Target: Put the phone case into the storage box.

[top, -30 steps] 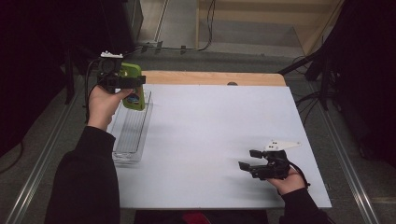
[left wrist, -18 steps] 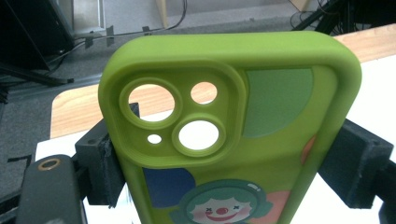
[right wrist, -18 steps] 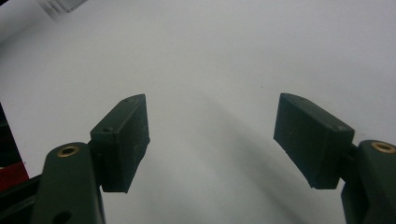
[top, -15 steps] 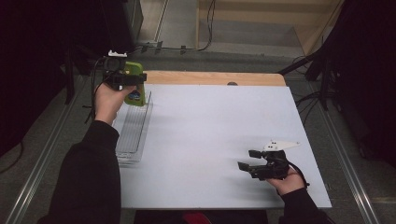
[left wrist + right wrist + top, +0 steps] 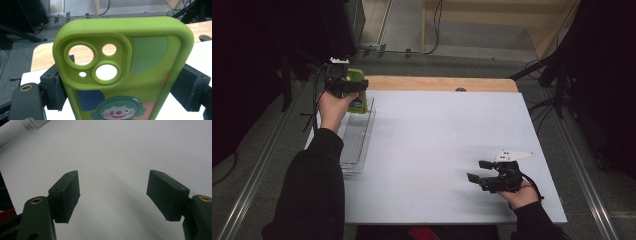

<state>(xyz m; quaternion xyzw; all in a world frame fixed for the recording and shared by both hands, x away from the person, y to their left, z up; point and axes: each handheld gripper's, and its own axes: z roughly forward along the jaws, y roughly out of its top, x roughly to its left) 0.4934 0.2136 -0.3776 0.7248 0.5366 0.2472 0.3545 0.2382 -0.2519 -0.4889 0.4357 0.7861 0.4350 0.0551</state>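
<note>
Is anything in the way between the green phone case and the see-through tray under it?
Nothing visible. The left tongs grip the green phone case right over the far end of the clear tray, with only open air between them. The right tongs are far off, open.

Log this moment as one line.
left gripper: shut on phone case, above rack | right gripper: open, over table

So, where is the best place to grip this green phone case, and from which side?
Grip the green phone case across its two long edges, below the camera cutouts, as the left gripper does now. The case is thin, hollow and soft, so pads on the firm side rims hold it better than pads on the flat back.
</note>
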